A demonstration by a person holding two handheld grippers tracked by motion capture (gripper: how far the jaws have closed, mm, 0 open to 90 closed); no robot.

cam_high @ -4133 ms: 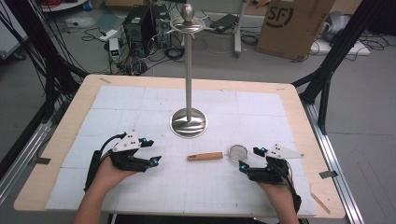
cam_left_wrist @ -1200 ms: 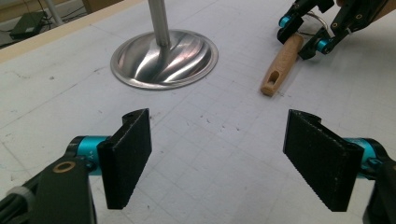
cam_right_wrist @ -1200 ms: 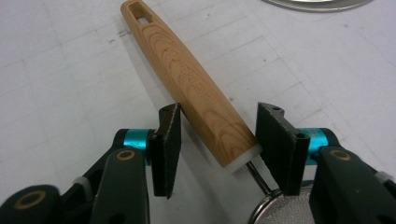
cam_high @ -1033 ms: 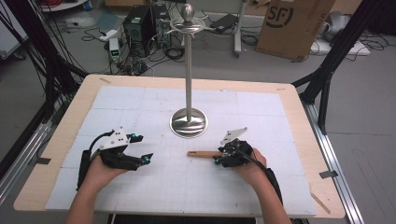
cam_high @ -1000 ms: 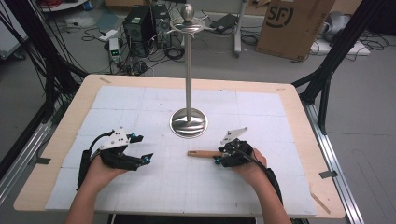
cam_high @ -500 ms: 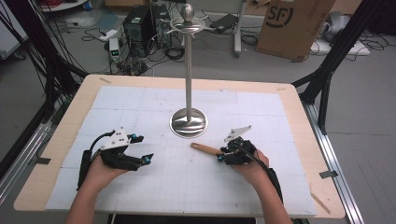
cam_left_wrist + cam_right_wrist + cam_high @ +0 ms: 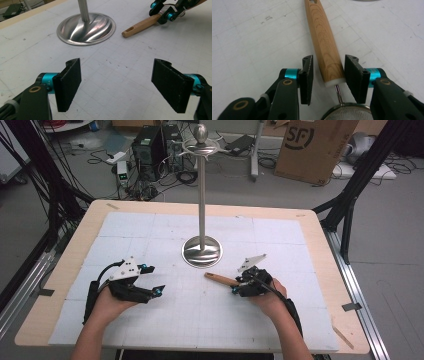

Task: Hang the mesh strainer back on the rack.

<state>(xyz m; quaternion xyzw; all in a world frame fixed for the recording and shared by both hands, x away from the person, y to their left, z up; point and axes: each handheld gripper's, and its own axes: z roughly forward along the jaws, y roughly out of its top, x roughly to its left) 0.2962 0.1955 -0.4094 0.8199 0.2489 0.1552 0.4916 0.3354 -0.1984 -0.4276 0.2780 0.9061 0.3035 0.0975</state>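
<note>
Right gripper straddles the small mesh strainer with a light wooden handle, jaws at the handle's butt end near the metal neck. Its jaws have just been opening a little; a sliver of gap shows on each side, so we judge no firm grip yet. The strainer lies on the white gridded mat, just right of the tall steel stand's round base. Left gripper waits wide and empty. We reckon the clamp, the lift and any hanging on the stand are all left.
</note>
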